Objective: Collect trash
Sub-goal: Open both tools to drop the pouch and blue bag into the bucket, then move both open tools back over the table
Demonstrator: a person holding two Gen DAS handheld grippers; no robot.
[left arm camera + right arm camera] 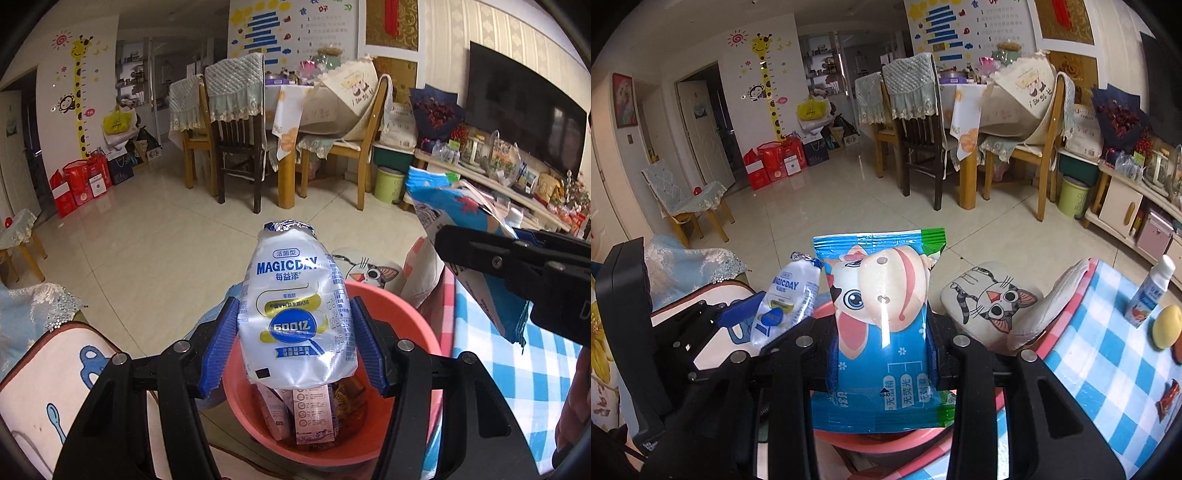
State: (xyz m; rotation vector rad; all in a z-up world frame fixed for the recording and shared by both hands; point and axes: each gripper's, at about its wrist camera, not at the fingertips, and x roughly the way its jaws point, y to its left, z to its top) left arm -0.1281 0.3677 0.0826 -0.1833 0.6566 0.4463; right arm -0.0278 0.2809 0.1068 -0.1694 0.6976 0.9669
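Left gripper (295,332) grips a crushed MAGICDAY bottle (295,314) above the pink bin (406,314); right gripper (882,354) grips a blue wet-wipe pack (882,332) beside it: spread each gripper's fingers only once centred over the rim.

Dim, cool indoor light; soft glare on the floor tiles (820,218) and blue wrapper (886,325). Heavy fisheye bending, dark corner vignetting, slight softness toward edges.

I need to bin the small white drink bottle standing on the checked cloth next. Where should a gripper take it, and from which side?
Grip the small white drink bottle across its labelled body, below the narrower capped neck, coming in level from the side. It stands upright, slightly tilted, with a yellow round item close beside it.
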